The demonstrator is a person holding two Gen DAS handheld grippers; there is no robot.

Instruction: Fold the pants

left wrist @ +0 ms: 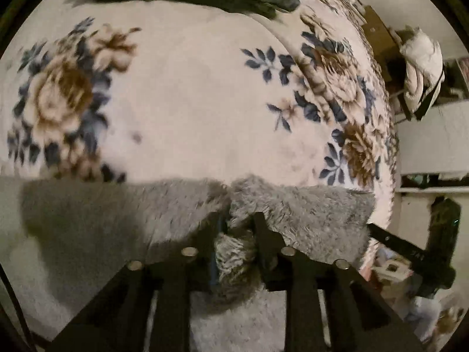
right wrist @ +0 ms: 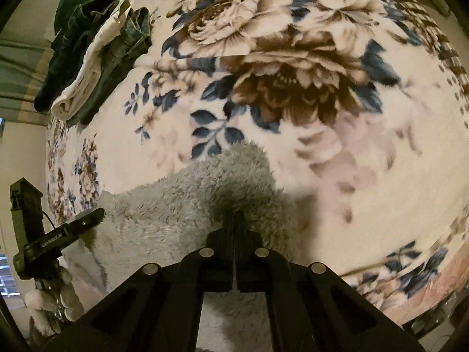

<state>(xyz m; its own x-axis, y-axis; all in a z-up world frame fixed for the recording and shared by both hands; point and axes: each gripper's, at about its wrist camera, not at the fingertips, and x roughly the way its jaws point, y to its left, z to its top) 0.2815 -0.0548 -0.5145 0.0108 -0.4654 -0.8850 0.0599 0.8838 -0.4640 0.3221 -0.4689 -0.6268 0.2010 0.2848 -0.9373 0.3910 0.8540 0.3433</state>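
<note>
Pants [left wrist: 293,205] (grey, fleecy) bunch between left hand-held gripper [left wrist: 237,223] fingers.

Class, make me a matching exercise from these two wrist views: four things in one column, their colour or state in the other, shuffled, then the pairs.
Things
1. pants
2. blanket
3. left gripper
4. clothes pile

Descriptions
A. floral, spread underneath
B. grey and fluffy
C. dark and cream, at the blanket's far edge
D. pinching a fold of grey fabric

Pairs: 1-B, 2-A, 3-D, 4-C
</note>
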